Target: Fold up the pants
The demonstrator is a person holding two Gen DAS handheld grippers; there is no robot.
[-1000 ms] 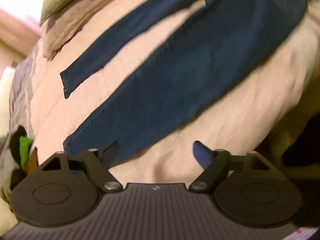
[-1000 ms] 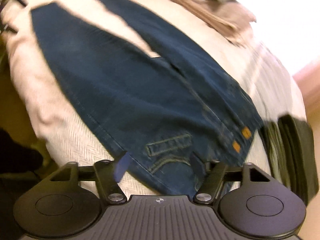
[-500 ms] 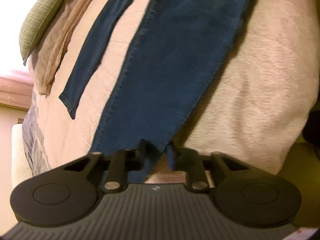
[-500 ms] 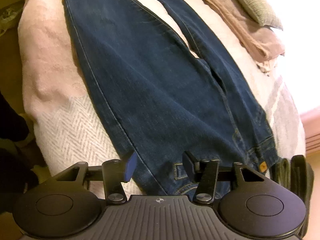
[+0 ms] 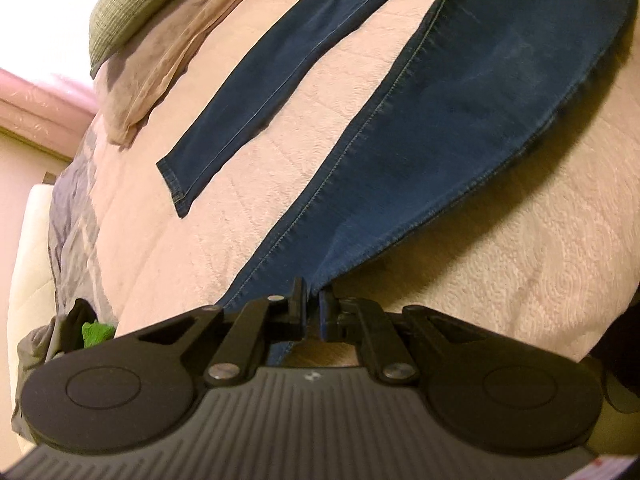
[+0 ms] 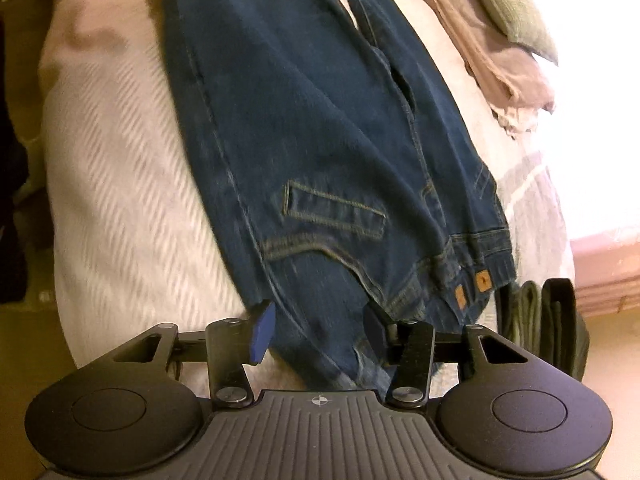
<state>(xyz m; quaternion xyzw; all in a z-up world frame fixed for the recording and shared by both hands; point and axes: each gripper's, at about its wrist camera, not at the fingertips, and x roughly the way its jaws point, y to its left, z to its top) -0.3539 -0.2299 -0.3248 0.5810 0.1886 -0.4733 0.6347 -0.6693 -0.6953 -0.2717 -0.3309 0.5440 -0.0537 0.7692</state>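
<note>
Denim is the whole job here: dark blue jeans lie spread flat on a pale quilted bedspread, legs splayed apart, the near leg running along the bed's edge. The left gripper has its jaws pressed nearly together on the hem of that near leg, with cloth pinched between them and a little of it hanging below. The right gripper straddles the waistband corner with its blue pads wide apart, denim between them but nothing clamped yet. The step in hand looks like lifting the near leg over onto the far leg, and to do it well the right side should close on both layers at the waistband's outer edge, not just the top one, before anything rises. Both ends should then go up together, with the cloth taut enough that the side seam stays straight, and travel across so that hem lands on hem and seam on seam. Denim is stiff and heavy, so a shallow bite at the hem could slip. A folded dark garment lying beside the waistband needs avoiding.
</note>
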